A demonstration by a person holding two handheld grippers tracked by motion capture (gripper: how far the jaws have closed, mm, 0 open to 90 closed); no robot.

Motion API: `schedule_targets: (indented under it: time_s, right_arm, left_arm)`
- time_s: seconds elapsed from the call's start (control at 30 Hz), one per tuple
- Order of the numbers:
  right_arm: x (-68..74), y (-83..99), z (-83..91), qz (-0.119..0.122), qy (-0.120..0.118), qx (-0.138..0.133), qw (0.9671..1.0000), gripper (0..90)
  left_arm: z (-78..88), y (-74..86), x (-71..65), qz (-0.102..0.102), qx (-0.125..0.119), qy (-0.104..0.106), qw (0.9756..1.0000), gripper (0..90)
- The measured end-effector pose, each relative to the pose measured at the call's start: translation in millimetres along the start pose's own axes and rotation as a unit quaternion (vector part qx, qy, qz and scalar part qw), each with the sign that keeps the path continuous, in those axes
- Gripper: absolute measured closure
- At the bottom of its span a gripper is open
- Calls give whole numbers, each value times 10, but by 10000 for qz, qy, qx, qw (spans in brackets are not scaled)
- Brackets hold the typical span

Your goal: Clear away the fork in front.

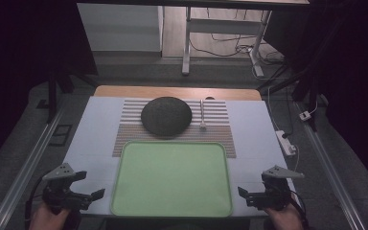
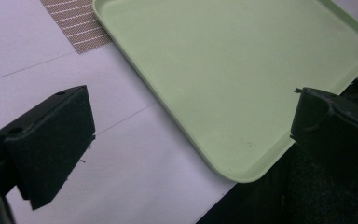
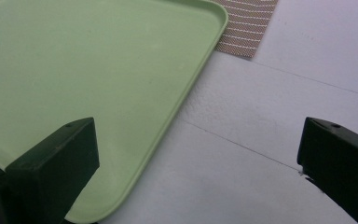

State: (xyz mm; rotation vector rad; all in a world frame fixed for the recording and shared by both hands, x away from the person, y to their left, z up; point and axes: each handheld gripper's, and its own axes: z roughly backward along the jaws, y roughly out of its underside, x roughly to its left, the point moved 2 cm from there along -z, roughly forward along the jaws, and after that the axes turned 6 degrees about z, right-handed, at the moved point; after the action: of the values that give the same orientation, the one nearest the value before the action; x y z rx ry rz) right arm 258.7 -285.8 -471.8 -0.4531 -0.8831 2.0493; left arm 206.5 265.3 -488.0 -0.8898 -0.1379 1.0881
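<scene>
Broadly, the white table [image 1: 96, 129] carries everything, and on it lies a striped brown mat [image 1: 220, 129] running across its far half. Nearest the person sits the green tray [image 1: 172, 179], flat and bare, its far edge overlapping the mat; it lies between the two grippers, with each set of jaws aimed at one of its near corners. Beyond it, on the mat, rests a dark round plate [image 1: 166, 116], apparently turned upside down, and just beside that a small pale utensil [image 1: 202, 115], too small to name surely.

Both claws stand wide apart with nothing between them: the left gripper [image 1: 92, 186] hovers off the tray's near left corner, the right gripper [image 1: 250, 191] off its near right corner, neither touching it.

My judgement is that the tray is light, stiff plastic with a smooth, rather slippery surface. Its raised rolled rim [image 2: 168, 109] is the sensible place to take hold, one jaw over and one under, ideally at both side edges so it stays level. A one-sided grip would probably let it tip.

No brand, label or writing can be read anywhere.
</scene>
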Motion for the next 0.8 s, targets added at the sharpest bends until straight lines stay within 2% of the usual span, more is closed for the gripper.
schedule_targets:
  time_s: [0.23,0.47,0.57,0.8]
  right_arm:
    - [17,-5,-5,106,-131,5,9999,0]
    - [41,-14,-9,208,-112,28,9997,0]
    - [48,-34,4,232,-89,-162,9996,0]
    - [56,-58,-8,342,-114,-164,9992,0]
  left_arm:
    - [-5,0,-7,-32,32,-1,10000,0]
    - [-2,0,-6,-35,21,-5,10000,0]
    - [-5,-1,-10,-44,21,-12,10000,0]
    - [-9,-3,-9,-38,35,-20,10000,1]
